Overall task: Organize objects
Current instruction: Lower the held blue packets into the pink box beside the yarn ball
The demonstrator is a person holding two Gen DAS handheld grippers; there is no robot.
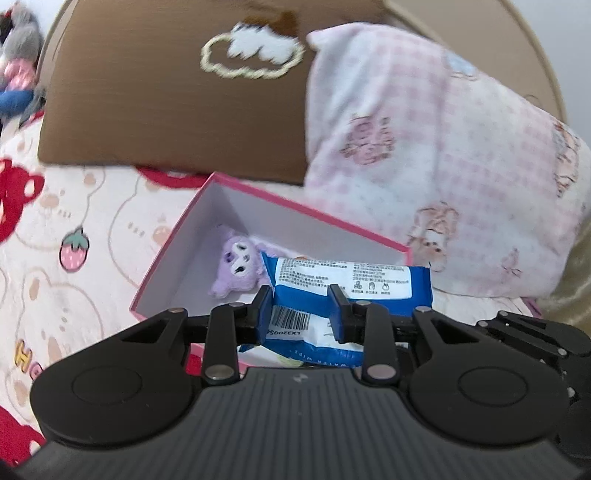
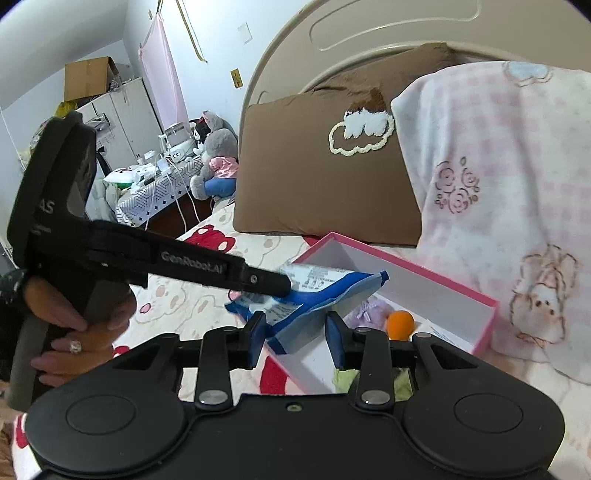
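Note:
A blue and white wipes pack (image 1: 354, 284) hangs over an open pink box (image 1: 295, 205) on the bed, with my left gripper (image 1: 301, 312) shut on its middle. Inside the box lie a purple plush toy (image 1: 236, 266) and an orange ball (image 2: 400, 325). In the right wrist view the left gripper (image 2: 284, 286) reaches in from the left with the pack (image 2: 325, 291) drooping from its tip. The pack's near end fills the gap between my right gripper's (image 2: 297, 334) pads, which sit against its sides. The right gripper's black linkage (image 1: 524, 332) shows at the lower right.
A brown pillow (image 2: 314, 184) and a pink checked pillow (image 2: 498, 184) lean on the headboard (image 2: 369, 33) just behind the box (image 2: 406, 262). A grey plush toy (image 2: 218, 155) and a cluttered side table (image 2: 159, 184) stand left of the bed. A hand (image 2: 74, 332) holds the left gripper's handle.

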